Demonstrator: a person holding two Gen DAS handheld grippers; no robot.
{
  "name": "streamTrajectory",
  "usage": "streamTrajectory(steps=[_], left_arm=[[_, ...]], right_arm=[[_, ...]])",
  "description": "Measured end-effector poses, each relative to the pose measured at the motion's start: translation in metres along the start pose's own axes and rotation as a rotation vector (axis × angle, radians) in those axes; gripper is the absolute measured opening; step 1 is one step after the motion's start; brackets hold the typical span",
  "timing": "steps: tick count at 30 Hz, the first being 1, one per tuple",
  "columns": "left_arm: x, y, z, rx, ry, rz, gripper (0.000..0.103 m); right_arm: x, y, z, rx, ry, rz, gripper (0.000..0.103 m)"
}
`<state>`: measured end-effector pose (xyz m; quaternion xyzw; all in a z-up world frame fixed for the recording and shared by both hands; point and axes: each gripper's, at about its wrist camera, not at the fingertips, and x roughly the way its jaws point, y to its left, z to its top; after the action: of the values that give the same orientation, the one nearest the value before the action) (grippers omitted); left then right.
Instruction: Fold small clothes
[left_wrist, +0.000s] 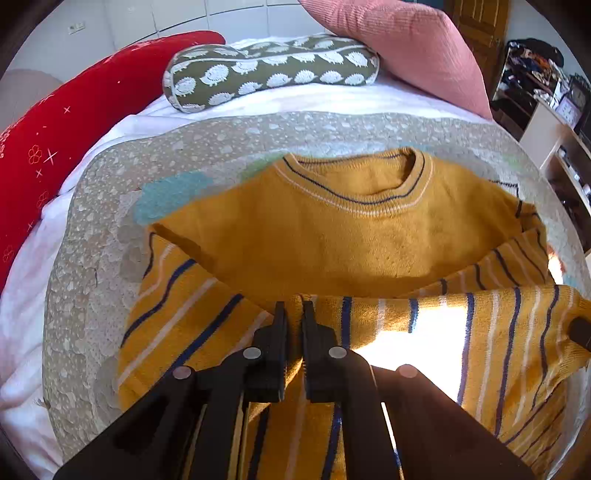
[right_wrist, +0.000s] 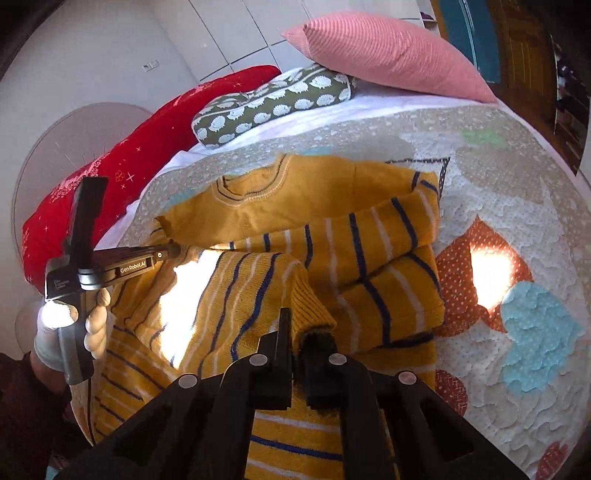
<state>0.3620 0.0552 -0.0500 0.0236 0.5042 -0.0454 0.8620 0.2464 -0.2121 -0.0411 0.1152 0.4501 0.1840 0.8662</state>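
Roughly midway: yellow striped sweater (right_wrist: 332, 236) on quilt (right_wrist: 517, 206) below hedgehog pillow (right_wrist: 273, 107), one sleeve folded across, left gripper (left_wrist: 294, 314) and right gripper (right_wrist: 295, 325) both clamped on second sleeve, bottom fold left.

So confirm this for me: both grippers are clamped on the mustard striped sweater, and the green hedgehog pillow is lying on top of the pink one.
One thing is wrong: the pillows are the other way round. In the left wrist view the pink pillow rests on the end of the green hedgehog pillow. The rest holds: the left gripper and right gripper are both shut on the mustard striped sweater.
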Motion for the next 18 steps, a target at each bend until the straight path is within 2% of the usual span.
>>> streamTrajectory(steps=[3, 5, 7, 10, 13, 16, 17, 18], left_arm=[[-0.018, 0.009, 0.01, -0.072, -0.062, -0.003, 0.006], [-0.018, 0.007, 0.018, -0.078, -0.072, 0.015, 0.007], [-0.005, -0.001, 0.023, -0.044, -0.042, 0.057, 0.011], [0.02, -0.007, 0.022, -0.021, 0.014, 0.093, 0.013], [0.009, 0.007, 0.011, -0.079, 0.001, -0.007, 0.014], [-0.024, 0.025, 0.001, -0.13, -0.063, -0.07, 0.034], [-0.036, 0.034, -0.004, -0.149, -0.086, -0.064, 0.046], [-0.048, 0.042, -0.01, -0.172, -0.107, -0.051, 0.048]], right_arm=[[-0.017, 0.003, 0.02, -0.025, -0.047, 0.007, 0.005], [-0.017, 0.002, 0.036, -0.033, -0.064, -0.015, 0.005], [-0.006, -0.004, 0.048, -0.014, -0.053, -0.038, 0.005], [0.029, -0.025, 0.053, 0.033, 0.013, -0.105, 0.005], [0.059, -0.051, 0.047, 0.118, 0.094, -0.127, 0.006], [0.05, -0.062, 0.042, 0.192, 0.048, -0.079, 0.011], [0.044, -0.063, 0.042, 0.201, 0.036, -0.083, 0.013], [0.038, -0.062, 0.041, 0.197, 0.022, -0.1, 0.016]])
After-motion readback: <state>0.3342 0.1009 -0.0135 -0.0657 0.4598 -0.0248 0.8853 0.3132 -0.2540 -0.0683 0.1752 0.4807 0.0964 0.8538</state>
